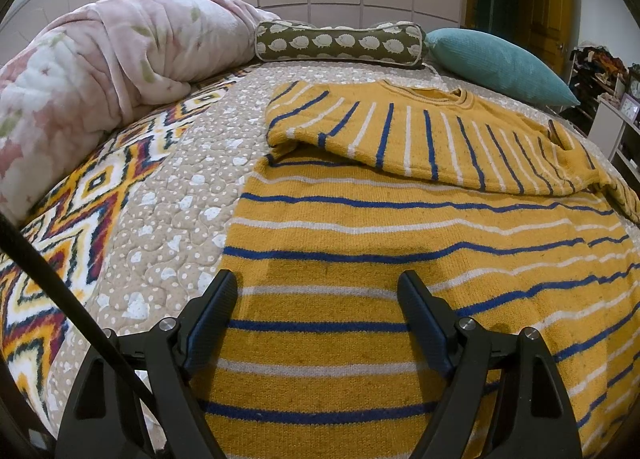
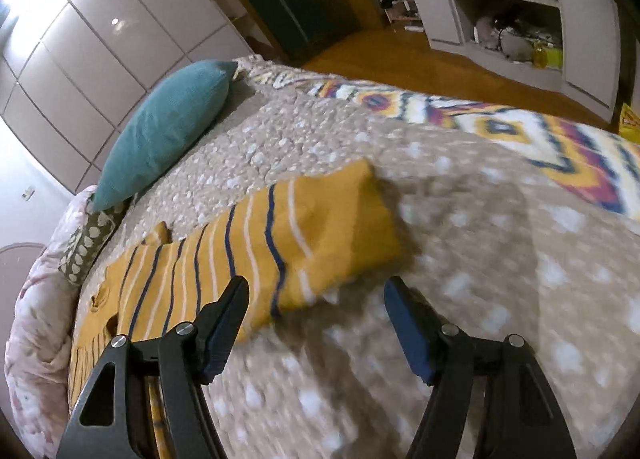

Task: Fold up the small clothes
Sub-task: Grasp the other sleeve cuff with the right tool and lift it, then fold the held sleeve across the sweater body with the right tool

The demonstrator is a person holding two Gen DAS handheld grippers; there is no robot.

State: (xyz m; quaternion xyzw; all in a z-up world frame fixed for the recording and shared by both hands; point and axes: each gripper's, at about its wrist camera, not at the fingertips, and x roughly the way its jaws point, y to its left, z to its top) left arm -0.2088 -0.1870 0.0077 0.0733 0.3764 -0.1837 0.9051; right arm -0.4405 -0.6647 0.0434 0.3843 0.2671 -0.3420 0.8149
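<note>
One sleeve (image 1: pixel 400 131) of the yellow striped sweater (image 1: pixel 400 259) lies folded across the chest; the other sleeve (image 2: pixel 320 235) remains outstretched on the bed (image 2: pixel 480 259). Left gripper (image 1: pixel 318 295) and right gripper (image 2: pixel 316 299): jaws wide, holding nothing. Folding is judged early-stage.

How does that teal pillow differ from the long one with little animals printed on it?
The teal pillow is plain, broad and tapers to corners; the hedgehog bolster is olive with pale animal prints, narrow and tube-shaped with piped ends. Both lie side by side at the far edge of the bed, beyond the striped sweater.
</note>
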